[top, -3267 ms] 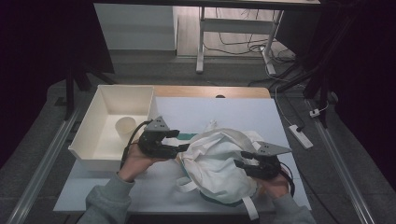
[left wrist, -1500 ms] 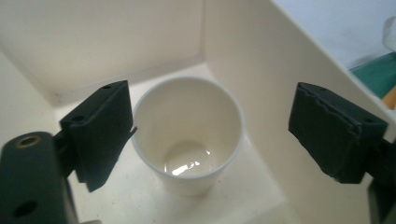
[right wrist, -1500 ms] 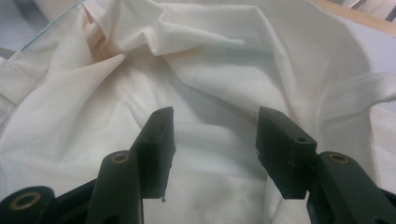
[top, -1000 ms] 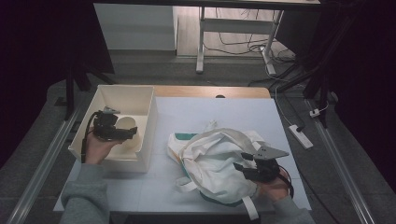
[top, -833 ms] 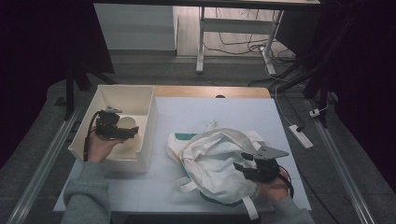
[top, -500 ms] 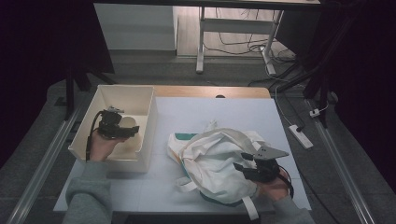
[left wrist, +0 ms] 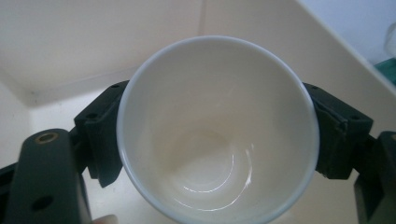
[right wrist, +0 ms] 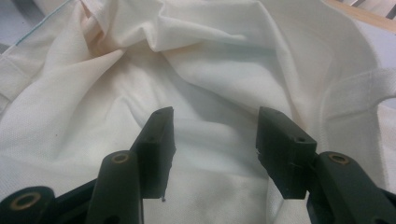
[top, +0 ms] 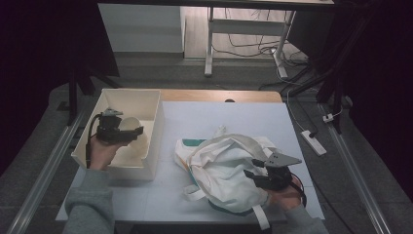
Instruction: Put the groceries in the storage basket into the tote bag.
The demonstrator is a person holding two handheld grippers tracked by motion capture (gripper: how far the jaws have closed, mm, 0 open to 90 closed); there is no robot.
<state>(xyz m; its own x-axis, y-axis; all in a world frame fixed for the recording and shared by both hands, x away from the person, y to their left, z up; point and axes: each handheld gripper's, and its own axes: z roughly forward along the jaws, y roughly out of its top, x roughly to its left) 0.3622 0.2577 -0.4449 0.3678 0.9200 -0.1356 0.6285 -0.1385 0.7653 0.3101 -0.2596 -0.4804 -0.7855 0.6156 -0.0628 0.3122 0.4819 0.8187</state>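
A white cup (top: 127,122) is inside the white bin (top: 158,122) at the table's left. My left gripper (top: 137,131) reaches into the bin, and its jaws have just been closing on the cup. In the left gripper view the cup (left wrist: 217,135) faces me mouth-on, and both pads (left wrist: 105,140) press its sides. A crumpled white cloth bag (top: 224,161) with teal trim lies at the front right. My right gripper (top: 251,174) rests at the bag's right side. Its jaws stand apart over the cloth (right wrist: 210,70) and pinch nothing.
The bin's tall walls close in around the left gripper. Bare pale tabletop (top: 234,114) lies between bin and bag and behind the bag. A power strip (top: 311,142) lies on the floor to the right. Table legs and cables stand behind.
The left hand has gone from the bag over to the bin and now has the cup between its jaws, shifting slightly inside the bin. The right gripper and bag have stayed put.
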